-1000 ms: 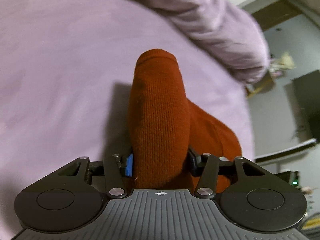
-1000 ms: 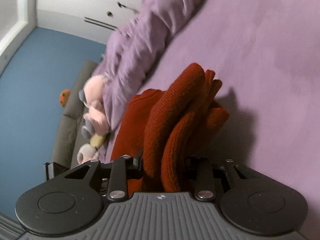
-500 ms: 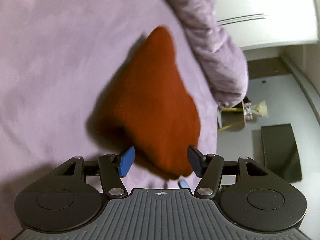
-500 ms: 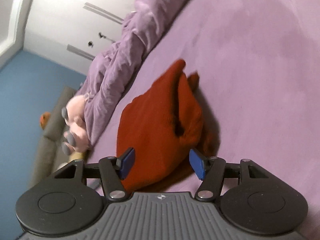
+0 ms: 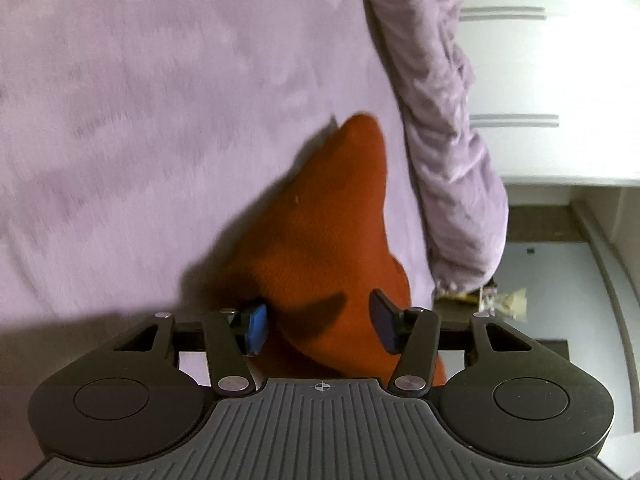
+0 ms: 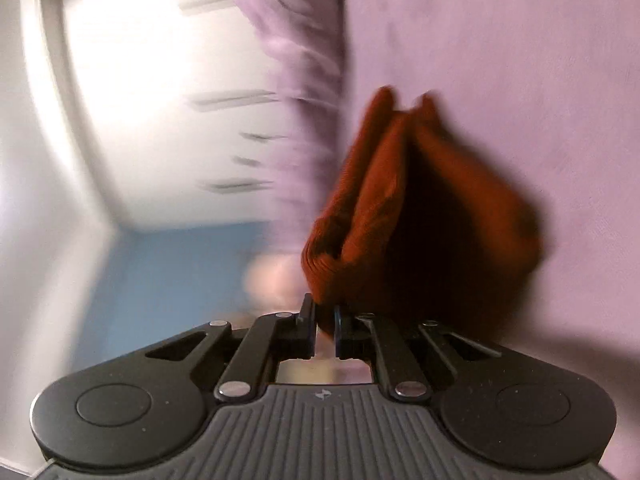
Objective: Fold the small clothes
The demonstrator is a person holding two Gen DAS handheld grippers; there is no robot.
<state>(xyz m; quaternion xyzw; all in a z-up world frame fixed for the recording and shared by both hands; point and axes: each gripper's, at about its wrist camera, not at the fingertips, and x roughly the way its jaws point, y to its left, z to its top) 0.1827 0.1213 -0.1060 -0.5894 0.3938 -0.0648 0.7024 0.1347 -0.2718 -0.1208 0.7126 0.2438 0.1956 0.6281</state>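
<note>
— Our right gripper (image 6: 325, 330) has just been closing and now pinches an edge of the rust knit garment (image 6: 400, 216) on the purple bed (image 6: 520, 60).
— Our left gripper (image 5: 320, 322) sits half-open around it, so we judge we're regripping for another fold.

The right gripper (image 6: 324, 330) occupies the lower centre of the frame. Its jaws have just been closing and now stand nearly together, with a rust-red knitted garment (image 6: 400, 216) edge pinched at the tips. The garment rises from the fingertips toward the upper centre in several bunched folds. It lies against a lilac bed sheet (image 6: 520, 60) filling the right half. A crumpled lilac duvet (image 6: 296, 40) runs down the centre. The left side is blurred: white cupboard doors (image 6: 152, 92), blue wall (image 6: 168, 280).
</note>
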